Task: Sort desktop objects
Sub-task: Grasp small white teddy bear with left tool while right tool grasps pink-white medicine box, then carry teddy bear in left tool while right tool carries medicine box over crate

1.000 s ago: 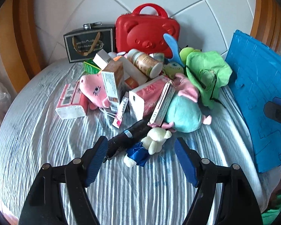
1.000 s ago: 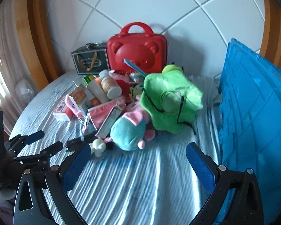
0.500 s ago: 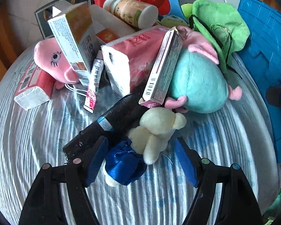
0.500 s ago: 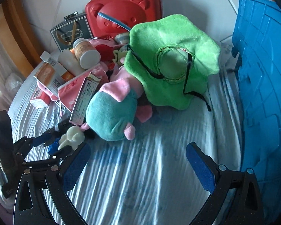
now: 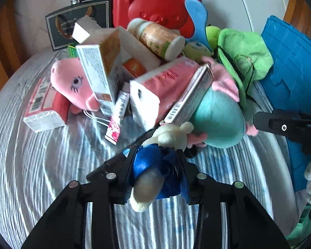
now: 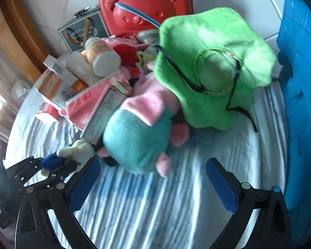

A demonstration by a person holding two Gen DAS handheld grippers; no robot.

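A small cream plush doll (image 5: 170, 134) in a blue outfit lies at the near edge of the pile on the striped cloth (image 5: 41, 166). My left gripper (image 5: 155, 159) is closing on it, and both pads press the blue body. The right wrist view shows the same doll (image 6: 78, 148) in that gripper (image 6: 51, 166) at lower left. My right gripper (image 6: 151, 182) stands open with nothing between its fingers, just short of a teal and pink plush (image 6: 134, 141). A black stick-shaped object (image 5: 114, 161) lies under the doll.
The pile holds cartons (image 5: 99, 72), a pink tissue pack (image 5: 161, 91), a bottle (image 5: 157, 37), a pink plush (image 5: 70, 83) and a green plush hat (image 6: 213, 66). Behind stand a red bear case (image 5: 155, 6) and a dark box (image 5: 76, 20). A blue crate (image 6: 300, 83) walls the right.
Both grippers came down and closer to the pile. My left jaws narrowed from wide apart onto the small doll. The right gripper stayed open and drew near the teal plush.
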